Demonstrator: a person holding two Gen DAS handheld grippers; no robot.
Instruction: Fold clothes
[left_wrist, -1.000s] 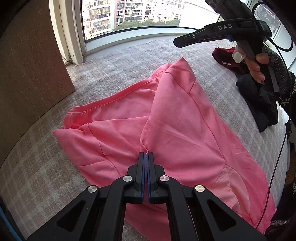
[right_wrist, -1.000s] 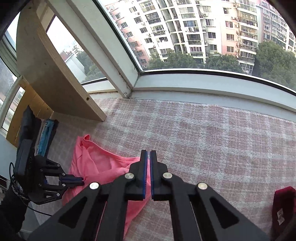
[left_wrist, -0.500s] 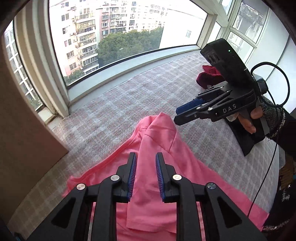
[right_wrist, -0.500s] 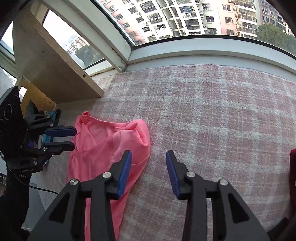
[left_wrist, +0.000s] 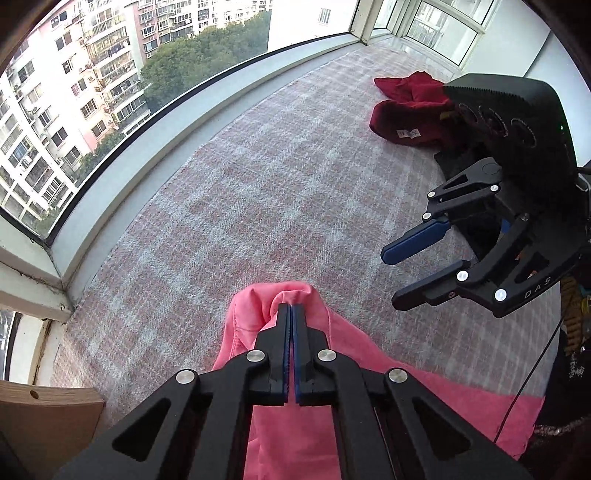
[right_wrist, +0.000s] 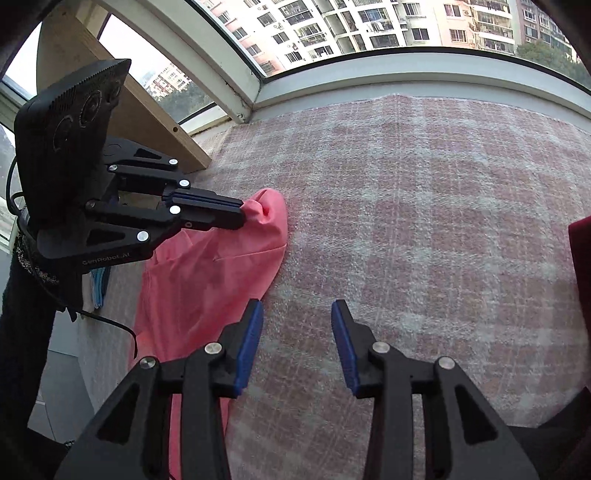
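Observation:
A pink garment (left_wrist: 343, 410) (right_wrist: 207, 280) lies on the checked cloth surface (left_wrist: 258, 192). My left gripper (left_wrist: 291, 308) (right_wrist: 240, 213) is shut on the far bunched tip of the pink garment, pinching a fold of fabric. My right gripper (right_wrist: 297, 314) (left_wrist: 391, 275) stands open just to the right of the garment's edge, above the checked cloth, with nothing between its blue pads (right_wrist: 251, 343).
A dark red garment (left_wrist: 410, 110) and black clothing (left_wrist: 454, 162) lie at the far right of the surface; the red one shows at the right edge (right_wrist: 581, 251). A window sill (left_wrist: 155, 140) curves along the far side. A wooden board (right_wrist: 147, 107) stands at the left.
My left gripper opened, moved forward to the garment's far tip and shut on it. My right gripper opened wide and came down beside the garment's right edge.

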